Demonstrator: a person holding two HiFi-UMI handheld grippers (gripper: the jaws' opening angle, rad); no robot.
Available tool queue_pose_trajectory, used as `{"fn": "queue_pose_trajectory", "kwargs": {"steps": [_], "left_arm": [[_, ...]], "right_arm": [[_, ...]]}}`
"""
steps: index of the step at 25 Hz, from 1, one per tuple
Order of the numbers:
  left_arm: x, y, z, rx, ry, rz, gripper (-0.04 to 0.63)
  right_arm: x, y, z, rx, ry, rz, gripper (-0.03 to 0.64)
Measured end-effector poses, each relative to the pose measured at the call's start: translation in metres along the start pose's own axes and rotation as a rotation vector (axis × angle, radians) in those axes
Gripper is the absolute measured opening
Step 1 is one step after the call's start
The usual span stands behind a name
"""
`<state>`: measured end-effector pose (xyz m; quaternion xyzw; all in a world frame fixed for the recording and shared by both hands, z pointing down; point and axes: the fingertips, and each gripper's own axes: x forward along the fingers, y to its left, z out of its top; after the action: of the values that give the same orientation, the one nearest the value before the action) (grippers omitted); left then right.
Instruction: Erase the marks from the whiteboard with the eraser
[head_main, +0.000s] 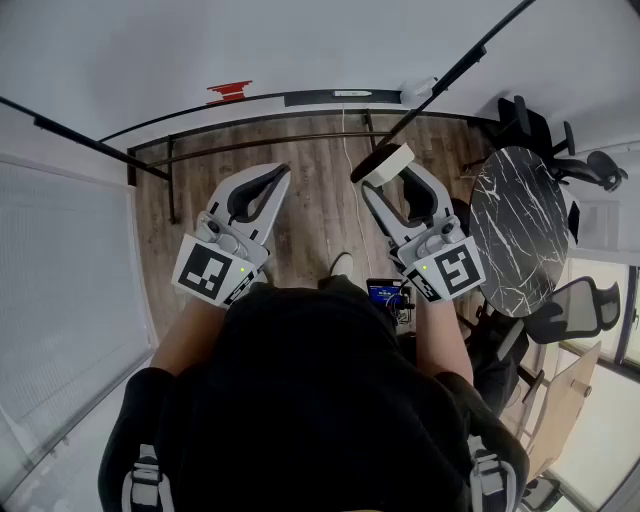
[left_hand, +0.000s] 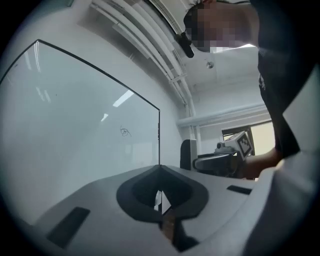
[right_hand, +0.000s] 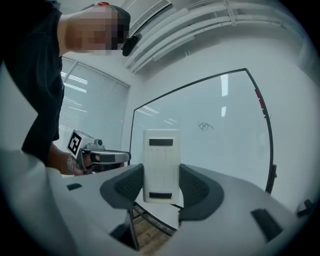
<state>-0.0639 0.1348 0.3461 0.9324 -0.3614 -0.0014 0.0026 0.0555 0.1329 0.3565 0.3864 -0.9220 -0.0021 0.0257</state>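
Right gripper (right_hand: 161, 190) clamps the eraser (right_hand: 161, 160), short of the whiteboard (right_hand: 220, 155) ahead; left gripper (left_hand: 160, 197) closed, empty. Next, likely: press eraser onto the mark (right_hand: 205, 126).

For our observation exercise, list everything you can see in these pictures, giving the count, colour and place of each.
whiteboard: one, pale with a dark edge, ahead of the person
mark: one, dark scribble, upper part of the whiteboard
eraser: one, white, clamped in the right gripper
table: one, round, black marbled, at the person's right
chairs: at least three, black, around the table
floor: brown wood planks, underfoot
left gripper: one, white and black, jaws shut, empty
right gripper: one, white and black, shut on the eraser
person: one, dark shirt, holds both grippers
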Motion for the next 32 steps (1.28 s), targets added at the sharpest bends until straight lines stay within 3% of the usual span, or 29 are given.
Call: {"fn": "queue_pose_trajectory", "kwargs": {"steps": [6,12,24,32], "left_arm": [[0.056,-0.054,0.001,0.000,0.011,0.075,0.006],[0.085,-0.082,0.010,0.023,0.019,0.127,0.006],[0.106,-0.082,0.028,0.058,0.025,0.198,0.006],[0.113,-0.074,0.024,0.041,0.021,0.241,0.006]], "right_arm": [[-0.045,-0.060,0.002,-0.003,-0.005,0.090,0.221],[-0.068,-0.084,-0.002,0.002,0.005,0.175,0.222],[-0.068,-0.101,0.008,0.021,-0.019,0.235,0.222],[-0.056,-0.102,-0.003,-0.058,0.025,0.288,0.222]]}}
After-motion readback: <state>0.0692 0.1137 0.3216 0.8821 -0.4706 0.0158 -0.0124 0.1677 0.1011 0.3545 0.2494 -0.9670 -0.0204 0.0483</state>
